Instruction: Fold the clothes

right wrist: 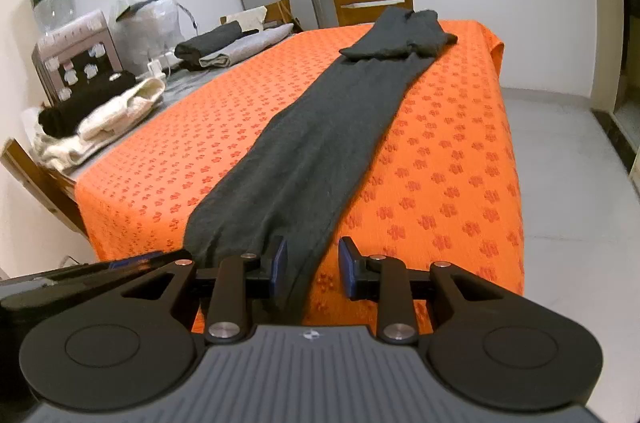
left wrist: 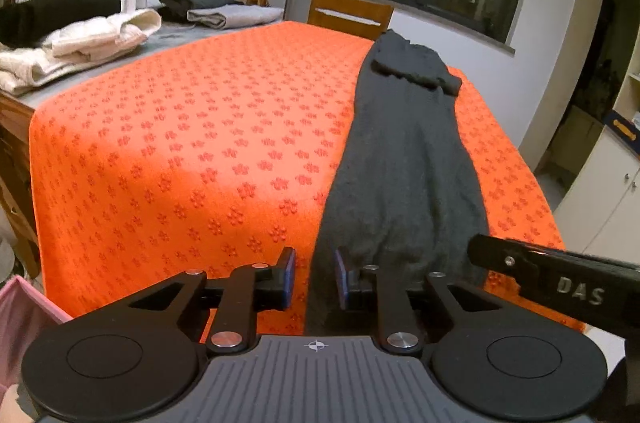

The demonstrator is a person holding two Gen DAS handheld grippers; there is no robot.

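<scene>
Orange cloth [left wrist: 180,143], grey garment [left wrist: 404,159], folded clothes [left wrist: 80,39] beyond

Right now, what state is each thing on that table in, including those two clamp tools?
Dark garment: laid out long on the orange cloth, far end folded over.
Orange cloth: spread flat over the table.
Cream clothes: folded, piled at the table's edge.
Grey clothes: folded, stacked at the far side.
Left hand-held gripper: open, over the garment's near edge.
Right hand-held gripper: open, garment edge between its jaws.
</scene>
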